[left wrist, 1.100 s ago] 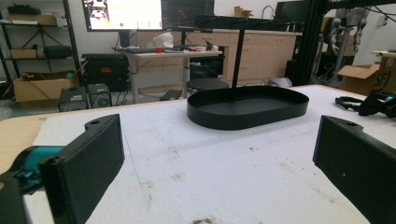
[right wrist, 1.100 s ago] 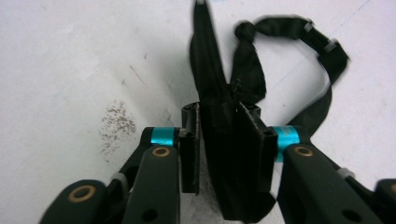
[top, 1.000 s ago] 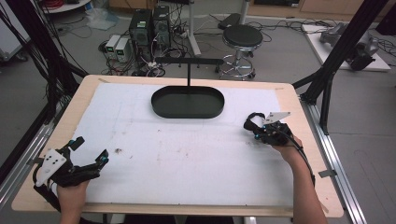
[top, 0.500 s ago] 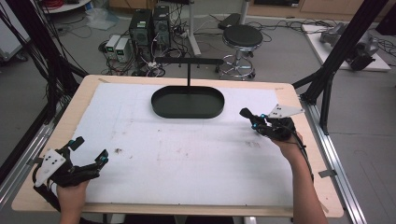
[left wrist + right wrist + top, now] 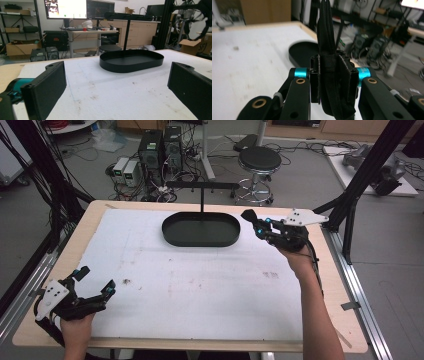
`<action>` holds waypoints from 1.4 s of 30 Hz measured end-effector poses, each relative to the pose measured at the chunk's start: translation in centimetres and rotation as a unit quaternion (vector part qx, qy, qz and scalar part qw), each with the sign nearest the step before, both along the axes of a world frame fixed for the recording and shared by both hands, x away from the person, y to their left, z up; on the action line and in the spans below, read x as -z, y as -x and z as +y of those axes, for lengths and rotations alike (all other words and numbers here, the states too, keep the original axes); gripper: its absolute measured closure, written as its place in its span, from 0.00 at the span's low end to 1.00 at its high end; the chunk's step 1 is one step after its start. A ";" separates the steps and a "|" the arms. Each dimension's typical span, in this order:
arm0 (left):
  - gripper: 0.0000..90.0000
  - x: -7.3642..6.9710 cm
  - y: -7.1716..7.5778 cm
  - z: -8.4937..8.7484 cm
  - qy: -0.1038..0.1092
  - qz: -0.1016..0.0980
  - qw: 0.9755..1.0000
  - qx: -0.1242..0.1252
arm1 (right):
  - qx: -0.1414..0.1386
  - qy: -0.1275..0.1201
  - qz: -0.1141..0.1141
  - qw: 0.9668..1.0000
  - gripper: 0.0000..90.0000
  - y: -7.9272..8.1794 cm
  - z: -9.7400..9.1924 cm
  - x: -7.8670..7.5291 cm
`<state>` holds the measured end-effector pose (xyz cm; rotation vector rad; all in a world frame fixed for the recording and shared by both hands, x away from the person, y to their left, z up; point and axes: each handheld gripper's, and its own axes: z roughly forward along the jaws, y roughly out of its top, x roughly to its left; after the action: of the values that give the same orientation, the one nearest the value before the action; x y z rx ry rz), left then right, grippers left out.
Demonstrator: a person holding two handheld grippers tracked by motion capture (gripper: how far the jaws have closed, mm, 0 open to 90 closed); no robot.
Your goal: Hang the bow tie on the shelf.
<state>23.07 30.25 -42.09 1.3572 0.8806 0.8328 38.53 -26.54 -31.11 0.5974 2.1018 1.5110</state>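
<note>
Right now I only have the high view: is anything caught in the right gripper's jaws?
Observer: Yes. The right gripper view shows the right gripper shut on a black strap.
Operator: How does the strap sit?
Observer: Several layers are pinched together between the pads, and they stick up past the jaws.
Operator: And the left one?
Observer: In its own view the left gripper is open with nothing between its jaws, and it faces the black tray.
</note>
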 end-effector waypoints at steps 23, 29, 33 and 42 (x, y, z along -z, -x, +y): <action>0.03 -0.2 0.3 0.3 0.009 -0.007 1.000 0.004 | -0.038 -0.088 -0.004 0.995 0.81 -7.8 6.5 -2.7; 0.03 -0.1 0.2 0.3 0.015 -0.006 1.000 0.006 | -0.014 -0.089 0.000 0.996 0.81 -9.9 6.6 -2.4; 0.03 -0.1 0.1 0.2 0.017 -0.005 1.000 0.010 | 0.015 -0.097 0.003 0.995 0.81 -11.6 6.2 -1.7; 0.03 -0.2 0.2 0.0 0.023 -0.007 1.000 0.015 | 0.051 -0.110 0.008 0.993 0.81 -12.9 5.3 -0.4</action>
<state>22.90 30.26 -41.89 1.3189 0.8613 0.7940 51.45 -21.24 -30.66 0.7860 1.8991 1.6956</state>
